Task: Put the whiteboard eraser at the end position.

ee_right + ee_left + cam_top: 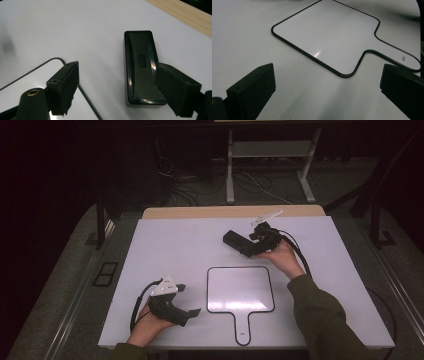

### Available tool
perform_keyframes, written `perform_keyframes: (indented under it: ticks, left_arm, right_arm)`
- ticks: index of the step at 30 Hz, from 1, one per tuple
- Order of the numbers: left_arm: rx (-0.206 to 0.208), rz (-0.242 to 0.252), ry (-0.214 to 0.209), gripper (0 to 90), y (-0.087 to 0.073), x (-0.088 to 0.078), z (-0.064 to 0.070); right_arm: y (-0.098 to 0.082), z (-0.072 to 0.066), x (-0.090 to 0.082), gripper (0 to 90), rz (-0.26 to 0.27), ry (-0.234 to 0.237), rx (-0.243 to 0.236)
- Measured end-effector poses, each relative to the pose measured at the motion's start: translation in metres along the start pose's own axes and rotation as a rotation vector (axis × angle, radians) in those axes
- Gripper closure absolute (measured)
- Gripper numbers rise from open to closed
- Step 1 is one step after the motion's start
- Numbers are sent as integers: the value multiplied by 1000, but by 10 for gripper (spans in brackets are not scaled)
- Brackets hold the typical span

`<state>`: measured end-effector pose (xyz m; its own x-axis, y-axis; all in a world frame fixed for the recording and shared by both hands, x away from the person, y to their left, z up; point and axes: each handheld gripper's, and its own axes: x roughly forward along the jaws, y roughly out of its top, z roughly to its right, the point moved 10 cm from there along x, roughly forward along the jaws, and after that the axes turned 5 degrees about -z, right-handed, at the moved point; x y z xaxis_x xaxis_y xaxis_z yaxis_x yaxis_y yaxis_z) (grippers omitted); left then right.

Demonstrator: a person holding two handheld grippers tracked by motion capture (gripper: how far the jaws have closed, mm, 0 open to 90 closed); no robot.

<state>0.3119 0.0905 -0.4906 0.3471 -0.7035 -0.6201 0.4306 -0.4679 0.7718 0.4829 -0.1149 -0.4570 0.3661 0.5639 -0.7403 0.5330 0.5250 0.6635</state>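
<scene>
A small white paddle-shaped board with a black rim and a handle lies flat at the front middle of the white table. A black oblong eraser block lies behind it. My right gripper is at the block's near end, low over the table. In the right gripper view its jaws stand apart; the block lies on the table just inside the right jaw, with no pad pressing on it. My left gripper rests at the front left, open and empty, facing the board.
A wooden strip runs along the table's far edge, seen also in the right gripper view. Beyond it stand dark floor, cables and a grey frame. The board's corner lies under the right gripper's left jaw.
</scene>
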Motion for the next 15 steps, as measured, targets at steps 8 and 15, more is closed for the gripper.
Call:
perform_keyframes:
  ticks: [8,15]
  left_arm:
    - [1,0,-1,0,0,0,0]
    - [2,1,-1,0,0,0,0]
  right_arm:
    - [-11,-5,-12,189,33,4,-20]
    - [-22,-15,-23,147,56,-11,-51]
